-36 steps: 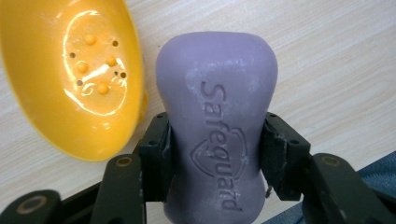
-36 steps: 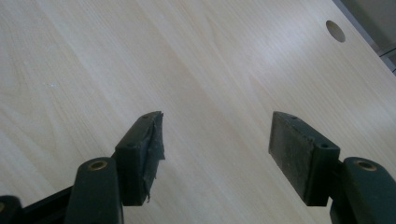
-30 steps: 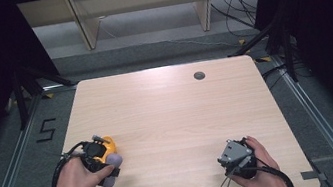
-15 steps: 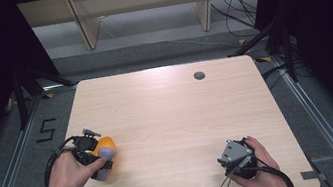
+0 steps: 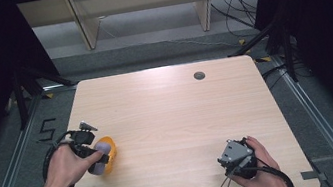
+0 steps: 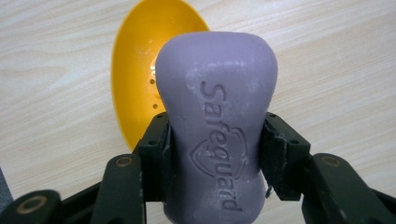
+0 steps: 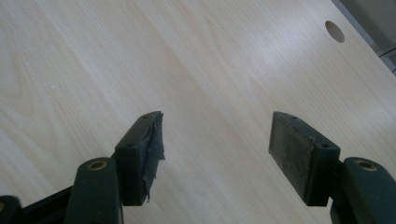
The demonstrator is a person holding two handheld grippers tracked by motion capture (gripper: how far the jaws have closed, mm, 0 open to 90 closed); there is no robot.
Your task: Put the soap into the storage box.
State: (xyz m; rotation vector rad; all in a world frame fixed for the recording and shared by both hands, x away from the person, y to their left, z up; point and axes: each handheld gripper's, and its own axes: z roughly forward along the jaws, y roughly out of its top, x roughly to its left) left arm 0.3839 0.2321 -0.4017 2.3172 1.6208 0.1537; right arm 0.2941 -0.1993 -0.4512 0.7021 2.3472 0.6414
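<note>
Pale wood grain runs across the tabletop, which sits on a grey floor with dark curtains at both sides and a light shelf frame behind it; a floor marking shaped like a "5" lies just off the tabletop's left edge. Near the left front of the tabletop, the person's left hand holds the left tool, with its black cable looping beside the wrist. That tool is clamped on a purple bar of soap: in the left gripper view both black jaws press against the narrow waist of the bar from either side, and the embossed word "Safeguard" runs along its face. Directly behind the soap lies a yellow oval soap dish with small holes in its floor, resting on the wood; in that view the soap overlaps the dish's right part, though whether the two touch I cannot tell. From above, soap and dish appear as a purple and yellow pair just right of the left hand. Farther right, a small round hole sits near the tabletop's far edge, well apart from both hands. At the right front, the right hand grips the right tool, grey plate on top; its jaws stand wide apart over bare wood with nothing between them
</note>
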